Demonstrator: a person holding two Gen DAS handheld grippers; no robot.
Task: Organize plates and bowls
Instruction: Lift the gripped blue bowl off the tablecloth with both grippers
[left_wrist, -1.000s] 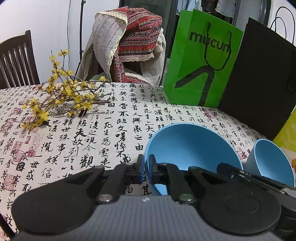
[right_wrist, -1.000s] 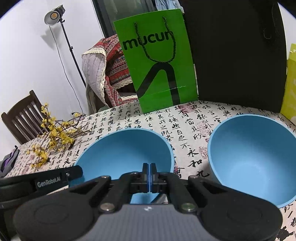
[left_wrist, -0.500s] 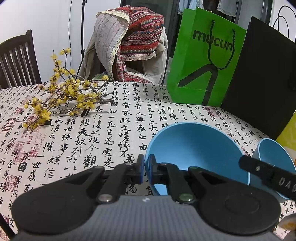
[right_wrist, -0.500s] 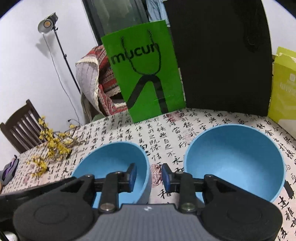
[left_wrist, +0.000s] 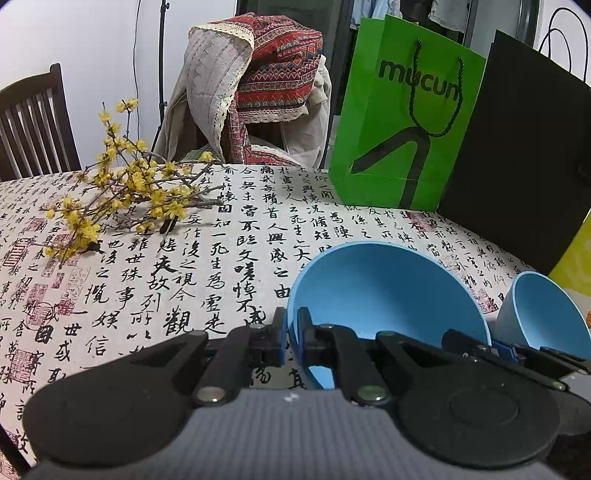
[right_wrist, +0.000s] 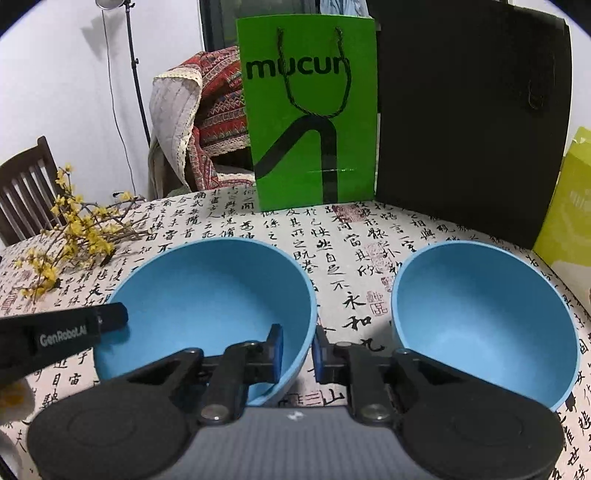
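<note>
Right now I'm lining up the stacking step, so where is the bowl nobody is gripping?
In the right wrist view the free bowl sits on the tablecloth at right, beside the bowl the left claw grips, before the black bag.

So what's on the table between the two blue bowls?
Nothing but tablecloth with black writing and red stamps. The right wrist view shows the left bowl and right bowl apart, with that strip bare.
</note>
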